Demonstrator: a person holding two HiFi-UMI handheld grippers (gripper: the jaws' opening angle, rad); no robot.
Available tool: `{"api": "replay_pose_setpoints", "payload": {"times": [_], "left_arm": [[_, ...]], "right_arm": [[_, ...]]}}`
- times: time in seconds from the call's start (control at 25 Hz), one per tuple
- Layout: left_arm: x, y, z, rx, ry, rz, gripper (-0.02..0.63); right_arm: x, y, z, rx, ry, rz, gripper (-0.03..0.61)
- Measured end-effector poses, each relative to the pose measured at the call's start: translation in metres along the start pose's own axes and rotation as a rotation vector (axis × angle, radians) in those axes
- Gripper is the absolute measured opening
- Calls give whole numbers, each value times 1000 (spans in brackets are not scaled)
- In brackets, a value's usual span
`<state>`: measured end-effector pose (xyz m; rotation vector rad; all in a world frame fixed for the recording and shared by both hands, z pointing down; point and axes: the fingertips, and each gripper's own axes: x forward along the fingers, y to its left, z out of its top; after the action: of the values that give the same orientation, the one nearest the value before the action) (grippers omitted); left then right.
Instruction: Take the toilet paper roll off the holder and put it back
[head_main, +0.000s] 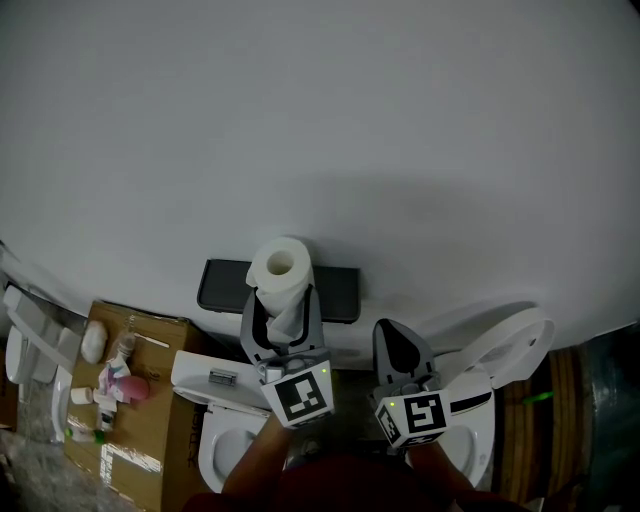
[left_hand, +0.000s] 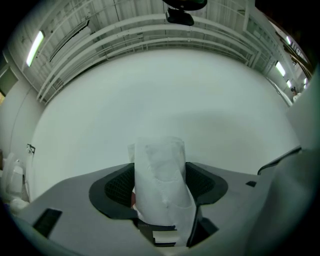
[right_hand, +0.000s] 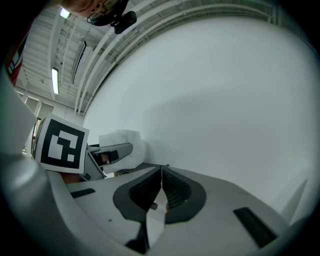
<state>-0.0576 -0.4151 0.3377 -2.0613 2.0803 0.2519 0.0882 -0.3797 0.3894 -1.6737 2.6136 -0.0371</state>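
A white toilet paper roll (head_main: 281, 270) stands on end between the jaws of my left gripper (head_main: 284, 312), its hollow core facing up and a loose sheet hanging down. In the left gripper view the roll (left_hand: 162, 182) fills the gap, and both pads press on it, so the left gripper (left_hand: 161, 186) is shut on it. Right behind the roll, a dark flat holder (head_main: 224, 285) is fixed to the white wall. My right gripper (head_main: 400, 342) hovers beside it to the right, jaws together and nothing in them; its own view shows the right gripper (right_hand: 161, 186) with the pads meeting and the roll (right_hand: 129, 144) off to its left.
A toilet with its lid raised (head_main: 505, 352) sits below right. A second white toilet (head_main: 205, 395) lies under the left gripper. At lower left, a cardboard box (head_main: 150, 450) carries several small bottles and a pink item (head_main: 133, 387). The white wall (head_main: 400, 150) fills the upper view.
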Motion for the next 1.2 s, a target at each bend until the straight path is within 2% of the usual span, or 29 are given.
{"api": "replay_pose_setpoints", "payload": {"times": [0.36,0.72,1.04,1.2], "left_arm": [[-1,-1,-4,0,34,-26,347],[-7,2,4,10,70,-43,376],[-30,-2,16,-7,93,-65,382],[-46,-4,8,-6,127,-80,382]], "right_arm": [[-2,-1,3,-10,-1,-2,18],[-4,0,3,-7,-1,-6,18],[-9,0,4,-8,-3,-7,18],[-13,0,3,-8,-2,-9,18]]}}
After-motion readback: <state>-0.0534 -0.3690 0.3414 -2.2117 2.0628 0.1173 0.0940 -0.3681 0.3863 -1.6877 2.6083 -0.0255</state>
